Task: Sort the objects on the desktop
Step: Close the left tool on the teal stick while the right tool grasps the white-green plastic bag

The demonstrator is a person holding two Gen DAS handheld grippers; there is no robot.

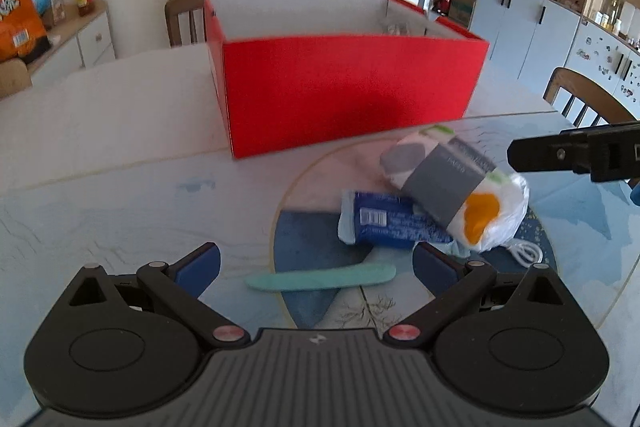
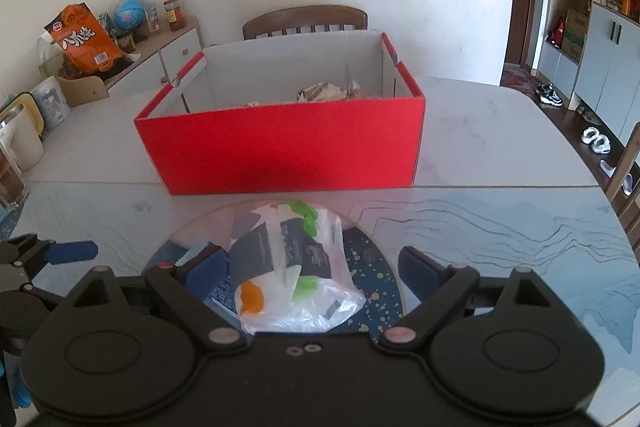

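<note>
Red box (image 2: 280, 143), white-lined; mint stick (image 1: 320, 277); blue pouch (image 1: 384, 223); grey-banded white bag (image 2: 288, 259).

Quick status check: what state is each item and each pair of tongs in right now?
Left tongs: open, empty.
Right tongs: open, straddling the bagged pack.
Bagged pack: on the table, ungripped.
Blue packet: lying flat, partly under the pack.
Teal stick: flat on the table.
Red box: open-topped, some items inside.
</note>
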